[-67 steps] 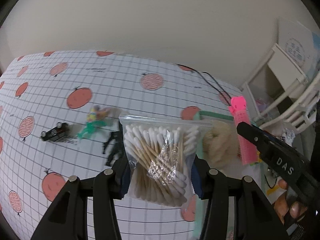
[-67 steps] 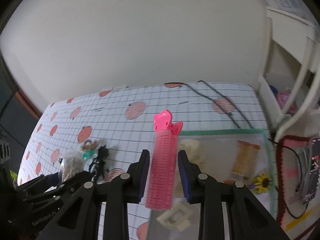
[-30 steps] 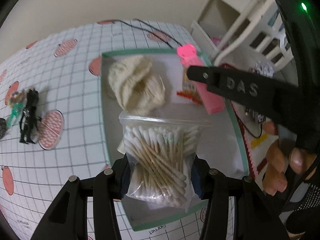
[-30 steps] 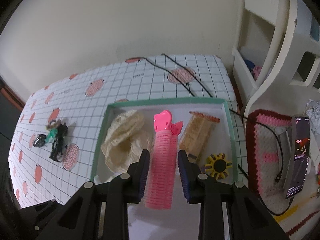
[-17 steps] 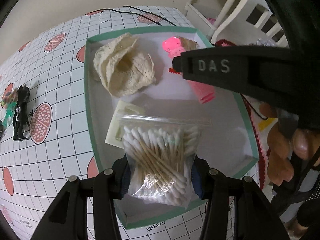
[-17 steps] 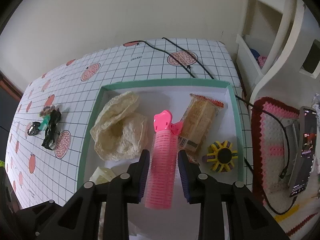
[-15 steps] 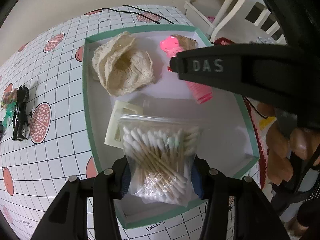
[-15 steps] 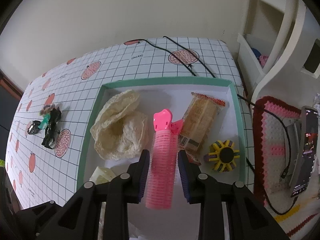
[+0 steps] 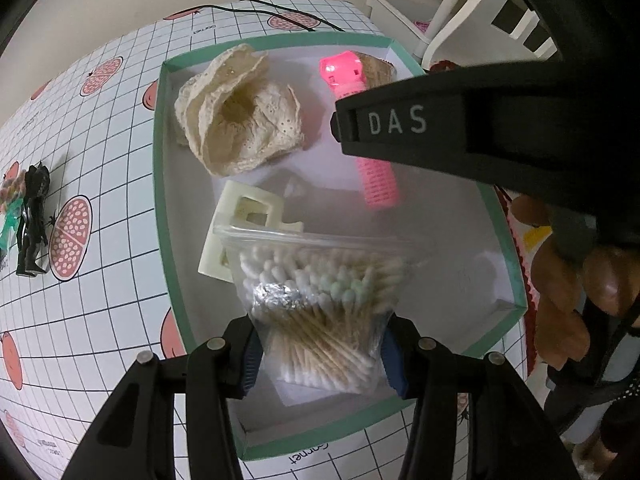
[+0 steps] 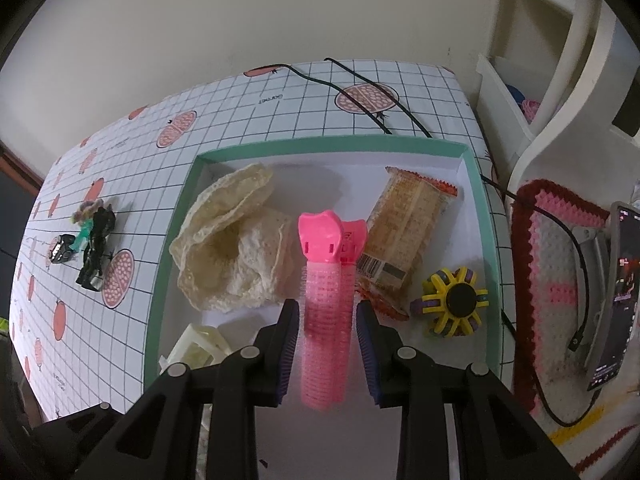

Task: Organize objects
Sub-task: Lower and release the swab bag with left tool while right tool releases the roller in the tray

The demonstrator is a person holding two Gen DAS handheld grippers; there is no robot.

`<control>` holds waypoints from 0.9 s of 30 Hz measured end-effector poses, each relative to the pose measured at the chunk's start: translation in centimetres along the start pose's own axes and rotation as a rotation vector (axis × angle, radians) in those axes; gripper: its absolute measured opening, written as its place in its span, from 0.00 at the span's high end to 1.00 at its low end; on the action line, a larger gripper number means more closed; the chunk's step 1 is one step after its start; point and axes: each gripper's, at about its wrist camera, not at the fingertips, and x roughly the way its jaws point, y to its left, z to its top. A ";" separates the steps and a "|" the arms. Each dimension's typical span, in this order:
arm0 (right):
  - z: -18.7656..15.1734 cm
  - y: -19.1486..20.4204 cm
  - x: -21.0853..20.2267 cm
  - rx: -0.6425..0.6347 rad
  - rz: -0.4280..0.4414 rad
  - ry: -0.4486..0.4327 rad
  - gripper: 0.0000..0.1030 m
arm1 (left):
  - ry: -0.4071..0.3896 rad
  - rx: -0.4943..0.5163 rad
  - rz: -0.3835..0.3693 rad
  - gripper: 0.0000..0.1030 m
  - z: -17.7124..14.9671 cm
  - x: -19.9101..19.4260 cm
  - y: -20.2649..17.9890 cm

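My left gripper (image 9: 320, 356) is shut on a clear zip bag of cotton swabs (image 9: 320, 300). It holds the bag low over the front part of a white tray with a green rim (image 9: 158, 184). My right gripper (image 10: 328, 332) is shut on a pink hair roller (image 10: 326, 300) and points down over the tray's middle (image 10: 320, 148). In the left wrist view the roller (image 9: 378, 184) hangs below the right gripper's black finger (image 9: 440, 124). A person's hand (image 9: 560, 288) grips that tool.
In the tray lie a cream lace cloth (image 10: 228, 252), a cream claw clip (image 9: 244, 224), a snack pack (image 10: 404, 232) and a yellow-purple gear toy (image 10: 452, 300). Small toy figures (image 10: 94, 244) stand on the checked tablecloth to the left. A black cable (image 10: 372, 84) crosses behind the tray. A phone (image 10: 616, 292) and a crochet mat (image 10: 560, 280) lie to the right.
Both grippers have come from over the tablecloth to over the tray and sunk towards it, each keeping its grip. The tray's contents look larger now.
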 end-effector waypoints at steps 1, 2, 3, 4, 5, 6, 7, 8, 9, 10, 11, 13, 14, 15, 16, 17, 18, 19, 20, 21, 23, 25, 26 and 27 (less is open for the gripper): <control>0.0 0.0 -0.1 0.001 0.001 -0.004 0.69 | 0.003 -0.003 -0.004 0.50 0.0 0.0 0.0; 0.1 -0.1 -0.2 0.002 0.004 -0.008 0.69 | 0.006 -0.004 -0.009 0.50 0.0 -0.1 0.0; 0.1 -0.1 -0.3 0.002 0.005 -0.012 0.69 | 0.008 -0.003 -0.009 0.49 0.0 -0.1 -0.1; 0.1 -0.1 -0.4 0.002 0.006 -0.015 0.69 | 0.010 -0.002 -0.009 0.49 -0.1 -0.2 -0.1; 0.1 0.0 -0.5 0.002 0.006 -0.016 0.68 | 0.011 -0.002 -0.008 0.48 -0.1 -0.3 -0.1; 0.2 0.0 -0.5 0.000 0.006 -0.016 0.67 | 0.012 -0.001 -0.008 0.48 -0.1 -0.4 -0.2; 0.2 0.1 -0.6 -0.003 0.007 -0.016 0.66 | 0.011 -0.001 -0.010 0.47 -0.1 -0.5 -0.2; 0.2 0.1 -0.6 -0.005 0.005 -0.018 0.64 | 0.007 -0.001 -0.012 0.45 -0.1 -0.7 -0.3; 0.2 0.1 -0.7 -0.006 0.003 -0.020 0.62 | 0.001 -0.002 -0.013 0.42 0.0 -1.0 -0.3; 0.3 0.1 -0.8 -0.004 0.001 -0.022 0.61 | -0.004 -0.001 -0.013 0.41 0.0 -1.2 -0.3; 0.3 0.1 -0.9 -0.002 0.001 -0.024 0.60 | -0.008 -0.001 -0.012 0.41 0.0 -1.4 -0.3; 0.4 0.0 -1.1 0.000 0.001 -0.032 0.60 | -0.013 -0.002 -0.010 0.41 0.0 -1.8 -0.3; 0.4 0.0 -1.4 -0.001 0.002 -0.037 0.60 | -0.015 -0.004 -0.011 0.41 0.0 -2.0 -0.3; 0.4 0.0 -1.5 -0.002 0.001 -0.041 0.60 | -0.017 -0.009 -0.015 0.41 0.1 -2.2 -0.2; 0.5 0.0 -1.7 -0.002 0.000 -0.046 0.60 | -0.020 -0.013 -0.018 0.41 0.1 -2.4 -0.1; 0.6 0.0 -1.9 -0.002 0.000 -0.051 0.60 | -0.023 -0.016 -0.020 0.41 0.1 -2.6 0.0; 0.6 0.0 -2.0 -0.001 0.001 -0.055 0.60 | -0.029 -0.020 -0.023 0.41 0.2 -2.9 0.1; 0.6 0.0 -2.1 -0.001 0.002 -0.058 0.60 | -0.035 -0.023 -0.024 0.41 0.3 -3.2 0.1; 0.7 0.0 -2.2 0.000 0.001 -0.061 0.60 | -0.043 -0.025 -0.024 0.41 0.3 -3.6 0.2; 0.7 0.1 -2.3 0.001 0.000 -0.064 0.60 | -0.055 -0.029 -0.025 0.41 0.4 -4.0 0.3; 0.7 0.1 -2.5 0.005 -0.001 -0.070 0.60 | -0.071 -0.035 -0.025 0.41 0.5 -4.7 0.5; 0.8 0.1 -2.5 0.007 -0.001 -0.075 0.60 | -0.091 -0.048 -0.025 0.41 0.9 -5.4 1.4; 0.7 0.0 -2.6 0.007 -0.001 -0.077 0.60 | -0.101 -0.056 -0.022 0.41 0.8 -5.7 1.7; 0.8 0.0 -2.6 0.007 -0.002 -0.078 0.60 | -0.116 -0.067 -0.012 0.41 1.4 -6.4 3.2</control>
